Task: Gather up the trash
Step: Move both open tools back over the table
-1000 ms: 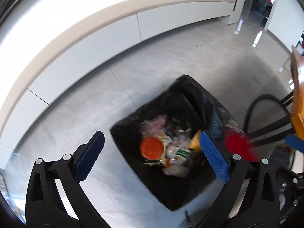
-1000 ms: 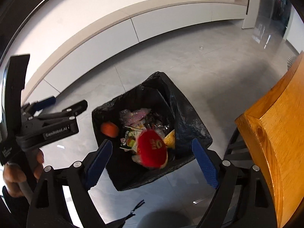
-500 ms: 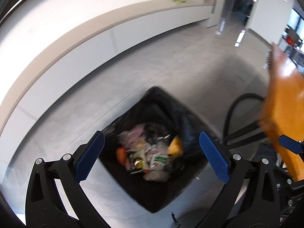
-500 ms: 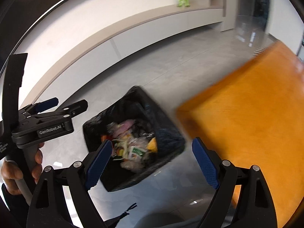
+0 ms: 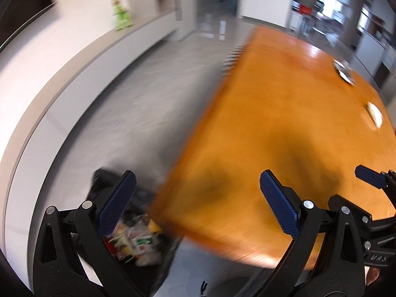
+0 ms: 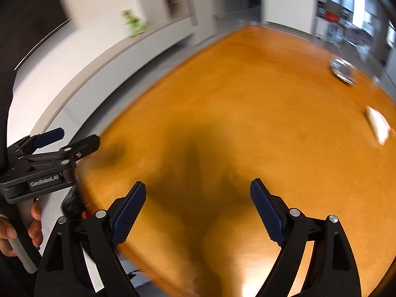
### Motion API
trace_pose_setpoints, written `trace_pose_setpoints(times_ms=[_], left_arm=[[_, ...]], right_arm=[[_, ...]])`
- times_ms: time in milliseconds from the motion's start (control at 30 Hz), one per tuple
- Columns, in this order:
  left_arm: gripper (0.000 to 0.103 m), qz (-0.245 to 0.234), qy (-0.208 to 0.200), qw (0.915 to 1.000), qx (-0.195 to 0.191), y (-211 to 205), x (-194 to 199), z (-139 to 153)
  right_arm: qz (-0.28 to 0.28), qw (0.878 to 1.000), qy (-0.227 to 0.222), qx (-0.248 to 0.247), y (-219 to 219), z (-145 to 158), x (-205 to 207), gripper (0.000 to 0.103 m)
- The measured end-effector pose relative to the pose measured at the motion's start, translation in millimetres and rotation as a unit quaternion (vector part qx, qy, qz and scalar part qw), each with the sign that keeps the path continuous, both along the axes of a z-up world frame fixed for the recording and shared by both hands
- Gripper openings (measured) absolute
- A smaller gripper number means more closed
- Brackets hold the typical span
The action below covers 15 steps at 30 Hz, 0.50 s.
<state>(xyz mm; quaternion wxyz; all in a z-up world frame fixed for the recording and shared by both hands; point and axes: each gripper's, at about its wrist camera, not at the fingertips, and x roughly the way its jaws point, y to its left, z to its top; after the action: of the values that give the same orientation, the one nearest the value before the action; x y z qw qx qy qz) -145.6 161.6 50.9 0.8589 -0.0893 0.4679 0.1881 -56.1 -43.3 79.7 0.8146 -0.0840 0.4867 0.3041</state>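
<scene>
Both grippers, left [image 5: 195, 203] and right [image 6: 198, 212], are level over the table [image 6: 247, 123], jaws spread wide and empty. The bin [image 5: 138, 235] of trash sits on the floor under the table's near corner, and two blurred scraps [image 6: 377, 123] lie at the far right edge.

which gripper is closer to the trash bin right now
Left. The left gripper hangs right above the trash bin; the right gripper is over the wooden table, farther off.

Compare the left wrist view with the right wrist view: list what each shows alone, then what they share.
Left only: bin contents, the trash in the black bag, and the right gripper at the edge.
Right only: the left gripper, open, and the hand holding it.
Both: orange table, two blurred items on its far side, green toy, grey floor.
</scene>
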Motion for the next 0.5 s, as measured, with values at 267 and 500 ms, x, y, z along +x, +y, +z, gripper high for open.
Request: trace_pose_setpoints(times_ms=[267,500], left_arm=[[0.097,-0.105,0.019,0.9943,-0.007,-82,120,-3],[0.097,-0.158,0.033,0.9864,-0.033,-138,227,-3]], right_arm=[[-0.144,0.989,0.015,-0.009,-103,-18,96,0.086],[-0.258,0.965,0.027,-0.03,-184,-32,178,0.086]])
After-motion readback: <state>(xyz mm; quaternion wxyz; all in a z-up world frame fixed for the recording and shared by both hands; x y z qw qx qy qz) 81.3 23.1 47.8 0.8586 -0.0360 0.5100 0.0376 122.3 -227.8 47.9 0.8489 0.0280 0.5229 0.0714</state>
